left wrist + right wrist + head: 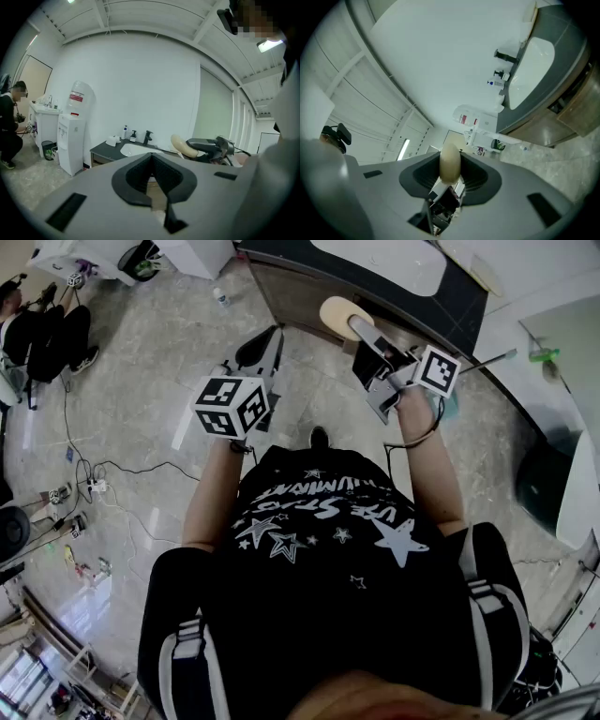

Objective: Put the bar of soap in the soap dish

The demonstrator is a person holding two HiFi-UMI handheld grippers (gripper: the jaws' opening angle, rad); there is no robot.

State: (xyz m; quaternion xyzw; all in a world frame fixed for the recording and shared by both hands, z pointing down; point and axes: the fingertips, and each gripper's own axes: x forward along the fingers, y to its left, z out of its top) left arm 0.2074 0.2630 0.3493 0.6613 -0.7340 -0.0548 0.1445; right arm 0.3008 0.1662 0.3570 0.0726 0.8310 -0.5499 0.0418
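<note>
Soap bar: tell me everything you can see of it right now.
The bar of soap is a smooth, cream, rounded oval that looks matte and solid. The right tool clamps it between its jaws, with most of the bar sticking out past the tips. It is held in the air near the front of the dark counter. Nothing else touches it.

No readable text, only illegible white lettering on the black shirt (328,521)
</note>
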